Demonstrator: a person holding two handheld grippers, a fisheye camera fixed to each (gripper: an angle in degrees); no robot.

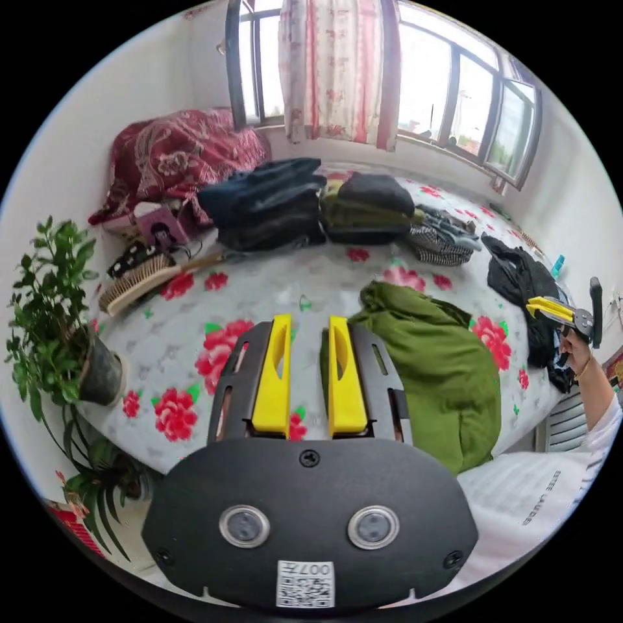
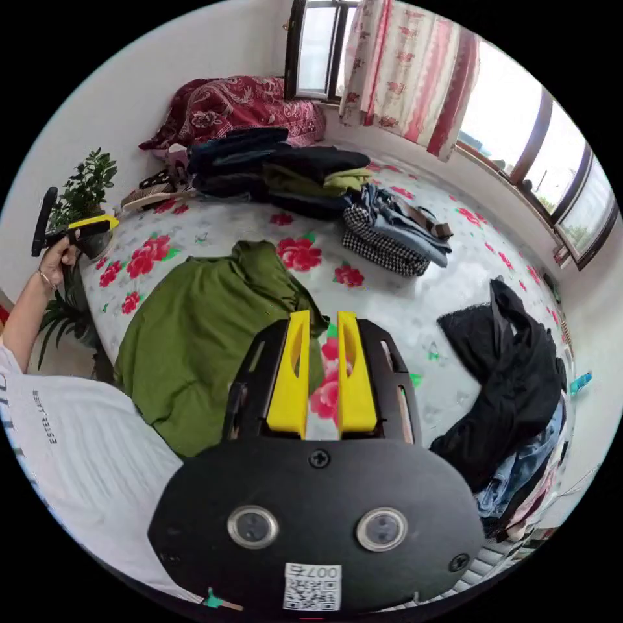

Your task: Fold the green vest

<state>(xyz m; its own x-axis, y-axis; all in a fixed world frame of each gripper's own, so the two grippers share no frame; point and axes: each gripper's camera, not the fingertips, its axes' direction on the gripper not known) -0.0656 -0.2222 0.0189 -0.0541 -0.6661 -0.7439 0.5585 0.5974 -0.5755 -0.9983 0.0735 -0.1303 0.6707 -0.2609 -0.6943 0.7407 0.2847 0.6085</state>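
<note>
Lying crumpled on the flowered bed [image 1: 195, 311], the green vest [image 1: 428, 363] waits at two o'clock of the left tool [image 1: 309, 324]. Both the left tool and the right tool [image 2: 322, 324] hover empty, jaws narrow. Folding is not started; next, each probably needs to open and grab an edge.

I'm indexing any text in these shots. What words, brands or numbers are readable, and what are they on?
"ESTEE LAUDE", cut off at the end: printed sideways on the person's white shirt.
Sticker on the left gripper housing: a code square and digits, too small to read reliably.
Sticker on the right gripper housing: likewise.
Pink box on the bed: too blurred.
</note>
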